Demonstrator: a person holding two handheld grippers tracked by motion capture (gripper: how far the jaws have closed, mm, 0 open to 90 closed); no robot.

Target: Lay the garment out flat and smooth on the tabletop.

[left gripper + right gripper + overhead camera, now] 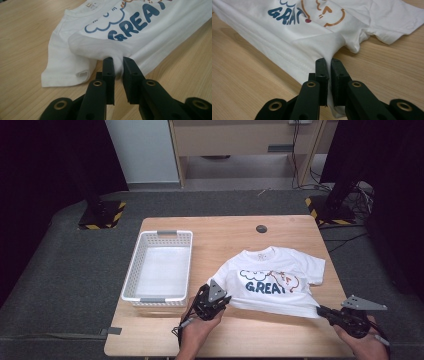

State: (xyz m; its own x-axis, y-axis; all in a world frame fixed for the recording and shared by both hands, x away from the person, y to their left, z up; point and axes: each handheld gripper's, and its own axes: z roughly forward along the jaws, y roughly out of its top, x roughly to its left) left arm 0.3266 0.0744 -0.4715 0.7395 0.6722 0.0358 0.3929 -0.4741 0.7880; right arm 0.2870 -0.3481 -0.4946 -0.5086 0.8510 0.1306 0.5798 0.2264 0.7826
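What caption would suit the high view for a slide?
Two hand-held grippers, left gripper and right gripper, pinch the near hem of a white printed T-shirt beside a white plastic basket.

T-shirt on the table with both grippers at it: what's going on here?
A person is working a white T-shirt with a hand-held gripper in each hand. The left gripper is pinched shut on a fold of fabric at the shirt's near hem, and the right gripper is shut on the hem at the other near corner. The near edge looks drawn taut between them, while the collar end lies on the wooden table. A white basket sits to the left, with nothing in it.
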